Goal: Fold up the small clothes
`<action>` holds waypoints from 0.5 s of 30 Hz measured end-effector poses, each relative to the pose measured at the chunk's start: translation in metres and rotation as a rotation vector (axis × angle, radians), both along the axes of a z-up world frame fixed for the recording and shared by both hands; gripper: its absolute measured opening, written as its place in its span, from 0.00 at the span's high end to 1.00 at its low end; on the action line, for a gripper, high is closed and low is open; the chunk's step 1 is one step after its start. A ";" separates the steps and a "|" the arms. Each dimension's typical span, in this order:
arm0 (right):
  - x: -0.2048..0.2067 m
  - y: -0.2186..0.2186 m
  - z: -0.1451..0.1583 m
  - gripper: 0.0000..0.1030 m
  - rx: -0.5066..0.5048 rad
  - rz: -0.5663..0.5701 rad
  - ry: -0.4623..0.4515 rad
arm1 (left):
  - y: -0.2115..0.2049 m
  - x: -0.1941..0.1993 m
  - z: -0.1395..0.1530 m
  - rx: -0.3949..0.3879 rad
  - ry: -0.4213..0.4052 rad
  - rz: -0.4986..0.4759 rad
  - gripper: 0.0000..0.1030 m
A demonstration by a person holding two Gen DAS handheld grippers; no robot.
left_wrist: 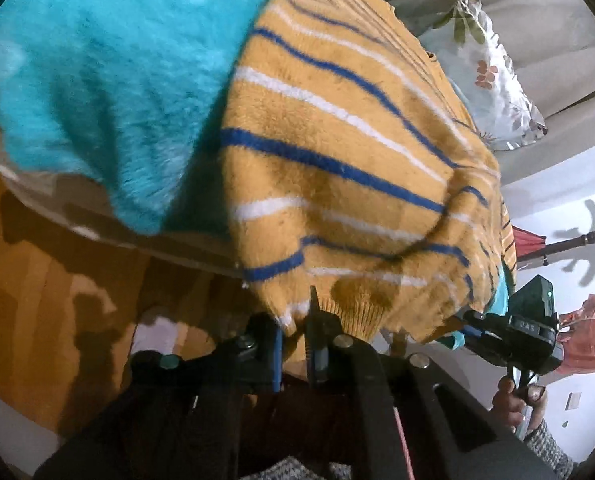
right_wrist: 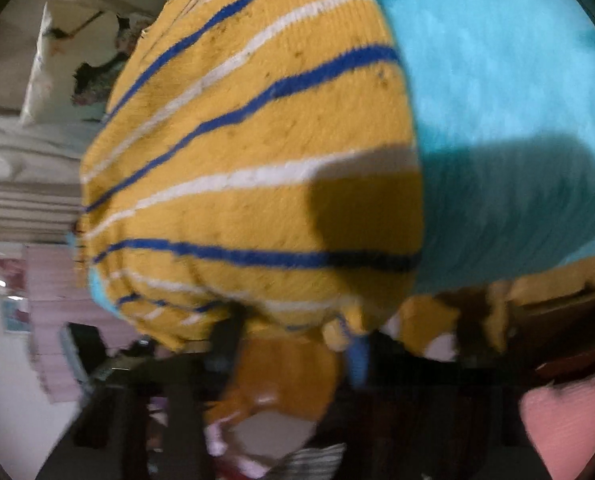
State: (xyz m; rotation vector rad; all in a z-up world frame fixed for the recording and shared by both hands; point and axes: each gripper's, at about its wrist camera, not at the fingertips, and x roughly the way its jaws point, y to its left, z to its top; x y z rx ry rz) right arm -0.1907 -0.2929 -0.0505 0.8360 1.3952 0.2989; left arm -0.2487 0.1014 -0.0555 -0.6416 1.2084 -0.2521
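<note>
A small knit sweater (left_wrist: 337,152), mustard yellow with blue and white stripes and a fuzzy turquoise part (left_wrist: 97,92), hangs in the air and fills both views. My left gripper (left_wrist: 295,344) is shut on its ribbed yellow hem. My right gripper (left_wrist: 477,332) shows at the right of the left wrist view, pinching the same hem further along. In the blurred right wrist view the sweater (right_wrist: 257,160) and its turquoise part (right_wrist: 497,120) hang above my right gripper (right_wrist: 289,344), which is shut on the yellow hem.
A floral pillow (left_wrist: 493,76) lies on a beige sofa (left_wrist: 557,20) behind the sweater. A wooden floor (left_wrist: 57,280) lies to the left. A red shiny thing (left_wrist: 585,336) sits by the white wall. A pink cushion (right_wrist: 569,424) sits at the lower right.
</note>
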 end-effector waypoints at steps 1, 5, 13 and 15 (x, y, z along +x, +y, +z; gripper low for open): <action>-0.003 -0.002 0.002 0.83 0.020 -0.005 0.001 | 0.001 -0.003 0.007 0.015 0.000 0.000 0.93; -0.019 -0.009 0.015 0.87 0.085 -0.002 -0.005 | 0.006 -0.015 0.039 0.040 -0.019 0.015 0.93; -0.047 -0.028 0.064 0.91 0.135 -0.001 -0.058 | 0.007 -0.019 0.099 0.078 -0.093 0.026 0.93; -0.052 -0.031 0.076 0.91 0.130 0.007 -0.076 | 0.003 -0.019 0.108 0.095 -0.106 0.020 0.93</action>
